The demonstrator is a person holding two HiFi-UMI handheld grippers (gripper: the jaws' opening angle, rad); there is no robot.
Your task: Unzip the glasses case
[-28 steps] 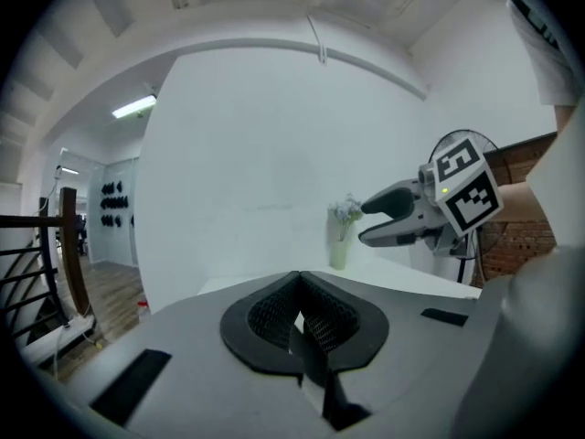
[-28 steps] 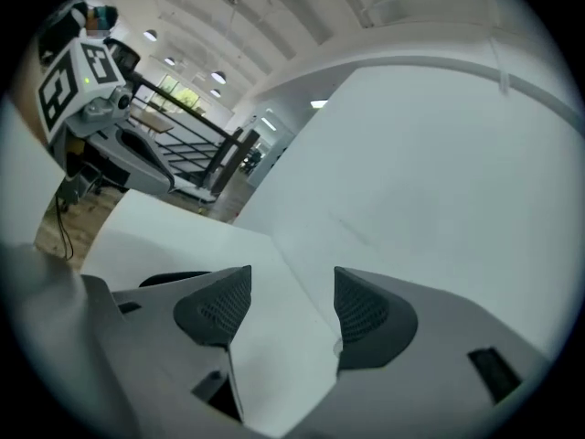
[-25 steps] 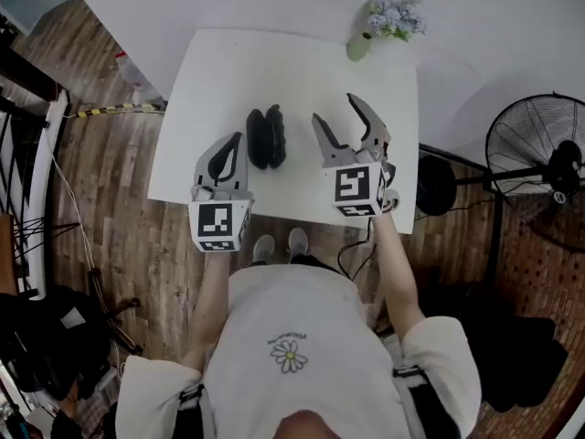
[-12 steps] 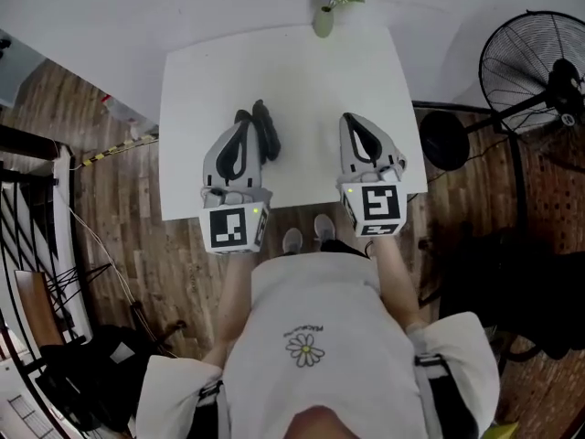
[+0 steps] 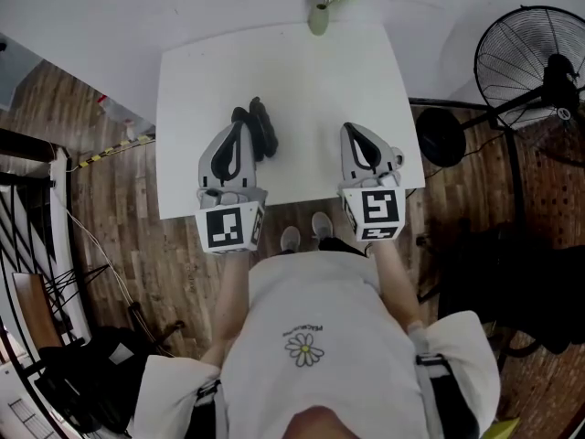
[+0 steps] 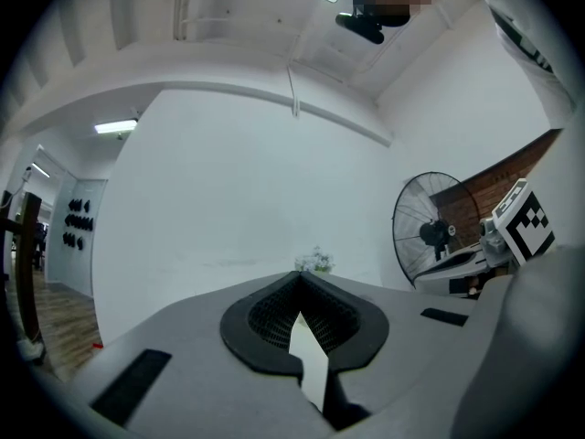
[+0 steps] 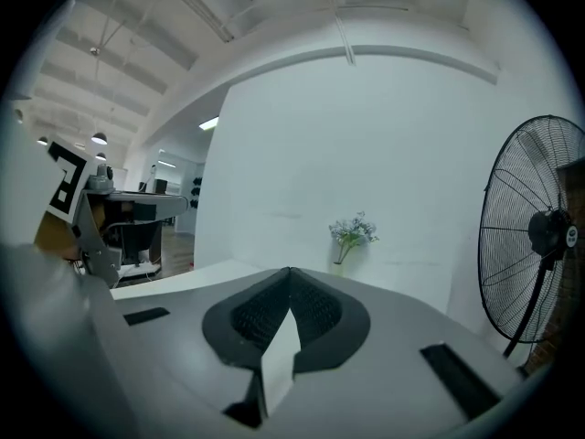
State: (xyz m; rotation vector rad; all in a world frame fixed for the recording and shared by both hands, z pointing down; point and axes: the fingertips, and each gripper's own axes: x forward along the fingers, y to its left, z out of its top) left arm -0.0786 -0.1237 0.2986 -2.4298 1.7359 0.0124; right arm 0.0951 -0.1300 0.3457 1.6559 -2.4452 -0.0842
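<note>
The black glasses case (image 5: 265, 132) lies on the white table (image 5: 302, 71), left of the middle, and appears partly unzipped. My left gripper (image 5: 240, 124) hovers just left of it, covers its left edge in the head view, and is shut with nothing between the fingers (image 6: 297, 275). My right gripper (image 5: 348, 128) is over the table's near right part, well apart from the case. Its jaws have just closed and hold nothing (image 7: 289, 270). Neither gripper view shows the case.
A small vase of pale flowers (image 5: 320, 12) stands at the table's far edge. A standing fan (image 5: 528, 55) is on the floor to the right, beside a dark round stool (image 5: 441, 137). The person's feet are at the table's near edge.
The right gripper's jaws went from wide open to shut, empty. Both grippers pulled back toward the near edge, and the left one rose and now overlaps the case.
</note>
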